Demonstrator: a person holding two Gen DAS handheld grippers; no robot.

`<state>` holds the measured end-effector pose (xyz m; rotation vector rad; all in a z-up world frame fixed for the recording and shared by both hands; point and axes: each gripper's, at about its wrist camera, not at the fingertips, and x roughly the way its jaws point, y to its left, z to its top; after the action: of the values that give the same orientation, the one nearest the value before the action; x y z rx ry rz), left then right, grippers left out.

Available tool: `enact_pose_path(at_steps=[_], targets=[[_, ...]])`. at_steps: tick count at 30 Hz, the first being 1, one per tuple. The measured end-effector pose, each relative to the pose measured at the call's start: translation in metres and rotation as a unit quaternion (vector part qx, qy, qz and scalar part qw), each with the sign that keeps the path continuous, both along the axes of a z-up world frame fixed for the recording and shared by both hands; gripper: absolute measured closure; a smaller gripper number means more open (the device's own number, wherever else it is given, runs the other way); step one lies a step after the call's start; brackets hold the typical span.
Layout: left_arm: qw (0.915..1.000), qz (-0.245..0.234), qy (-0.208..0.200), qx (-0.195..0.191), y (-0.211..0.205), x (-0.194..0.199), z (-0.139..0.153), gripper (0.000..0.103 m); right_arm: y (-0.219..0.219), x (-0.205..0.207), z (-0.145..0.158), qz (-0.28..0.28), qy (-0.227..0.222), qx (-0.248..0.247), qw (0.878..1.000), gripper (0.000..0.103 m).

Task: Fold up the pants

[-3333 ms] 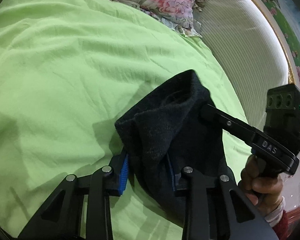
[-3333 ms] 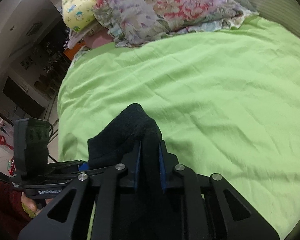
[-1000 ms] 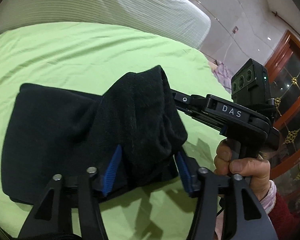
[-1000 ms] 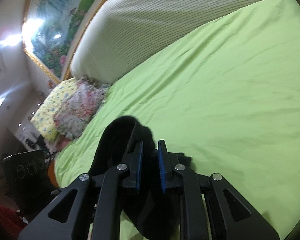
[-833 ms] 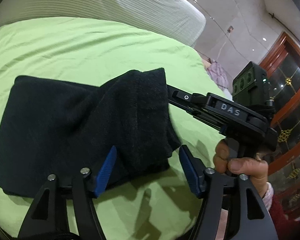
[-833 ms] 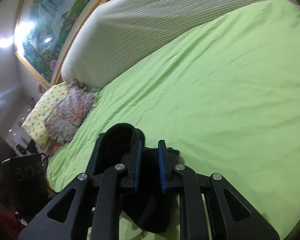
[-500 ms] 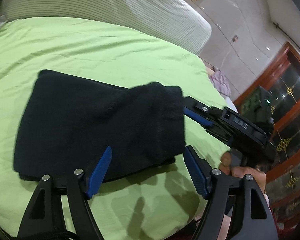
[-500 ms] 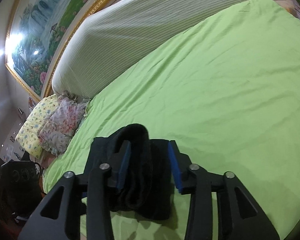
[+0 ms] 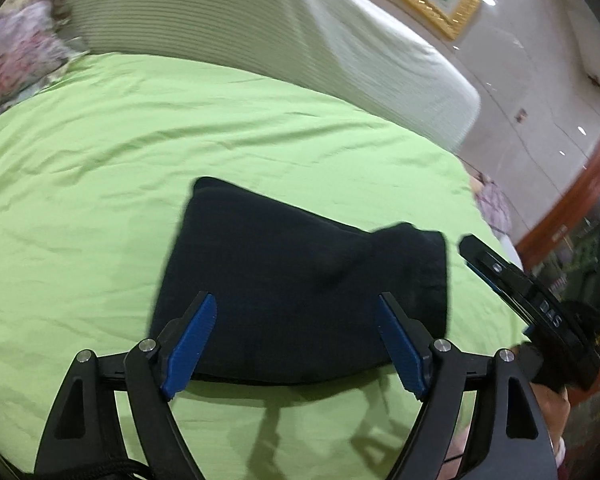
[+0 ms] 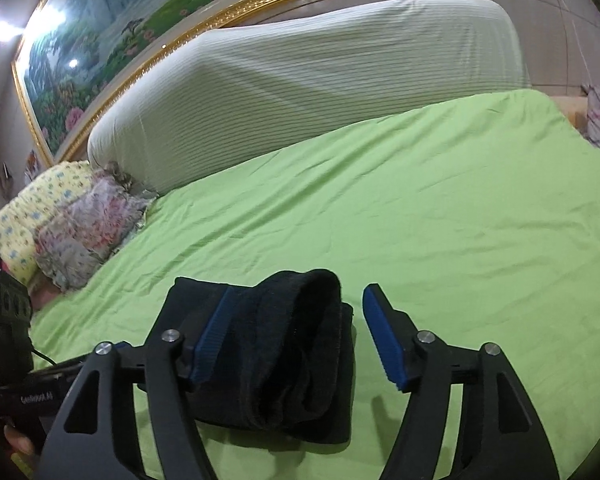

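Observation:
The black pants [image 9: 300,280] lie folded in a compact stack on the green bed sheet [image 9: 100,160]. My left gripper [image 9: 296,344] is open and empty, its blue pads just above the near edge of the stack. My right gripper [image 10: 296,340] is open and empty too; the stack's raised folded end [image 10: 296,344] sits between its pads without being pinched. The right gripper also shows at the right edge of the left wrist view [image 9: 512,284], beside the stack's right end.
A white striped headboard cushion [image 10: 300,92] runs along the far side of the bed. Floral pillows [image 10: 68,224] lie at the left. A gold-framed painting [image 10: 140,20] hangs above. A wooden cabinet [image 9: 580,220] stands past the bed's right edge.
Both grippers opened and let go of the pants, which now lie folded on the sheet. Both grippers drew back a little from the stack.

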<state>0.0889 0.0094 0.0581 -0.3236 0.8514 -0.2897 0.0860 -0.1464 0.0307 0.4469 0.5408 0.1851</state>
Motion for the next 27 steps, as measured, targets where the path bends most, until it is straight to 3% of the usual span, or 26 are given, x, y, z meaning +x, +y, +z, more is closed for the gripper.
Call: enact_pose_path(at_steps=[11,17,27], targets=[[0.9981,0.054,0.03,-0.003,0.037,0.019,-0.018,0.021,0.006,0.01,-0.026,-0.018,0.052,-0.01,0.998,0.03],[0.9973,0.055,0.05,0.002,0.04,0.032,-0.034,0.021,0.005,0.012,-0.039,-0.038,0.077,-0.061,0.994,0.03],[0.9953,0.054,0.079,-0.009,0.041,0.054,-0.058,0.021,-0.008,0.019,-0.065,-0.025,0.1,-0.032,0.994,0.029]])
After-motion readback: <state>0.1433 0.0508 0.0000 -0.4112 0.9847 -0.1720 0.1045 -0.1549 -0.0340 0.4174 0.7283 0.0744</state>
